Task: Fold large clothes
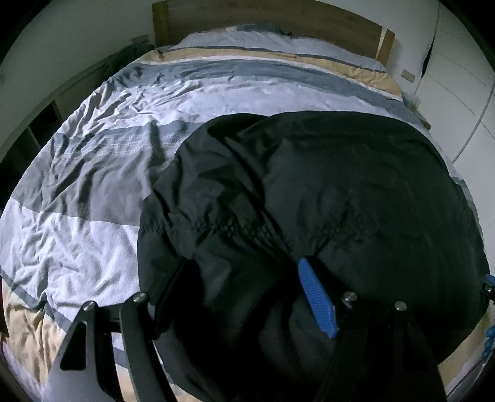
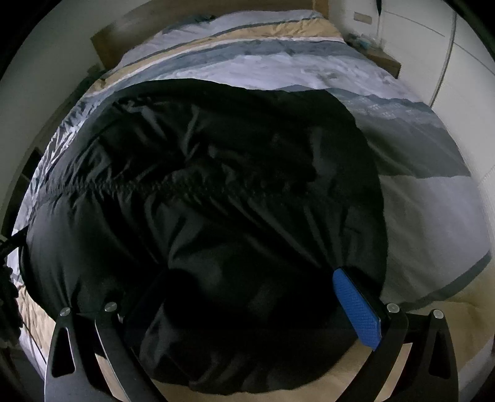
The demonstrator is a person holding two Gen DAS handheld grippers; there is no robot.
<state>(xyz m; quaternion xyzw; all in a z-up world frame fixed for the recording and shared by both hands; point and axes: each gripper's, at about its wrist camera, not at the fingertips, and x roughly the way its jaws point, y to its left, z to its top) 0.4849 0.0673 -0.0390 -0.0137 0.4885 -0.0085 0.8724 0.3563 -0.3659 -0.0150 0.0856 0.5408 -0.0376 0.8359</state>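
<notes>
A large black jacket [image 1: 309, 191] lies spread on the bed; it also fills the right wrist view [image 2: 201, 185], with an elastic gathered seam across it. My left gripper [image 1: 244, 272] sits low over the jacket's near edge with its jaws wide apart; its blue pad [image 1: 315, 297] shows on the right and black fabric bulges between the fingers. My right gripper [image 2: 250, 284] is likewise spread wide over the jacket's near part, its blue pad [image 2: 355, 306] visible, fabric bunched between the fingers. Neither is clamped on the fabric.
The bed has a striped grey, white and tan duvet [image 1: 92, 191] with a wooden headboard [image 1: 263, 21]. White wardrobe doors [image 1: 458, 86] stand to the right. A low shelf unit [image 1: 37, 123] runs along the left. A bedside table [image 2: 383, 58] is at the far right.
</notes>
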